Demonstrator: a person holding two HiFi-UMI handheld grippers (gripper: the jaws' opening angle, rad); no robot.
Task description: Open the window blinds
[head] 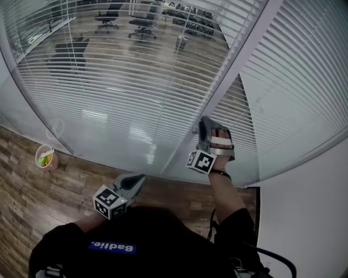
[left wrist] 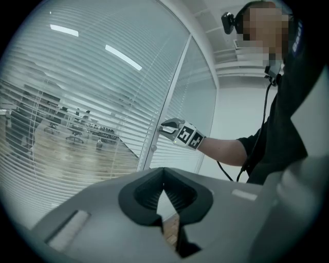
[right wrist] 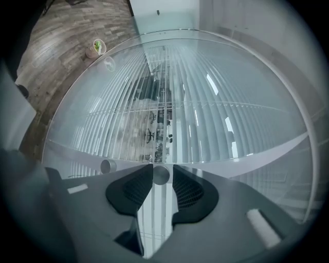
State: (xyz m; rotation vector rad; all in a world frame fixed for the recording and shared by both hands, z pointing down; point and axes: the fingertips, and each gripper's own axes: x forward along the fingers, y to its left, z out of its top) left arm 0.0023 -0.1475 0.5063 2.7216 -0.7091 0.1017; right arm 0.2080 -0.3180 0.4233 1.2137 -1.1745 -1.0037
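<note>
White horizontal blinds (head: 119,81) hang behind a glass wall, split by a pale frame post (head: 239,65). My right gripper (head: 202,130) is raised against that post. In the right gripper view its jaws (right wrist: 161,172) close on a small round silver knob (right wrist: 161,175) on the post, and a second knob (right wrist: 108,166) sits just to the left. My left gripper (head: 138,179) hangs lower, near the bottom of the glass, with its jaws (left wrist: 164,186) shut on nothing. The left gripper view also shows the right gripper (left wrist: 167,127) at the post. The slats stand partly tilted, so the office beyond shows through.
A paper cup (head: 46,157) with yellow-green contents stands on the wood floor (head: 32,195) by the glass at left. A white wall (head: 304,217) closes the right side. Office chairs (head: 109,16) stand beyond the glass. A black cable (head: 272,255) hangs by my right arm.
</note>
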